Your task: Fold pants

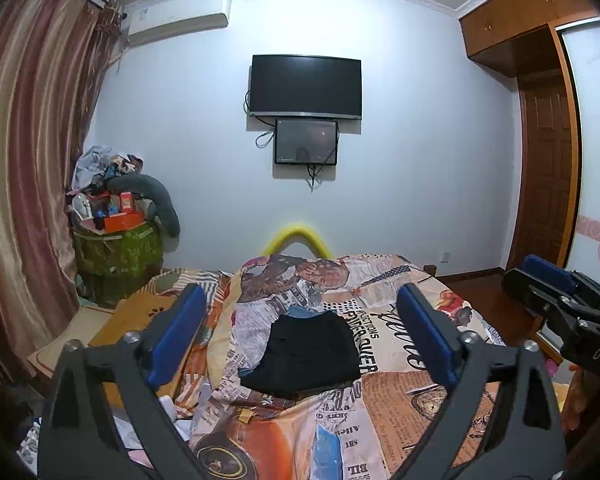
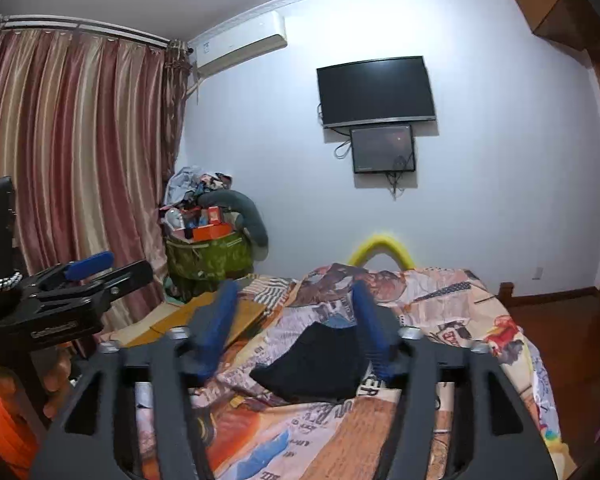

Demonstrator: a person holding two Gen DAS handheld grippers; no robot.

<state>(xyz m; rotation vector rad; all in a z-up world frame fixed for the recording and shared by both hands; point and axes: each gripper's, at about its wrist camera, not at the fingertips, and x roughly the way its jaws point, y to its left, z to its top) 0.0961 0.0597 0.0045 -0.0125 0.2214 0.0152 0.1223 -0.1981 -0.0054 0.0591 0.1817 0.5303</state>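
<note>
We see a room lit softly and evenly, a bit dim, with a bluish tint on the wall [image 1: 400,160]. The lens bends straight lines near the edges, and the corners go black. In the right wrist view, the blue fingers [image 2: 224,320] look smeared and blurry. The television [image 1: 306,86] casts a faint shadow.

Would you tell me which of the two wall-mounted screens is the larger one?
The upper screen; the smaller screen hangs directly beneath it.
</note>
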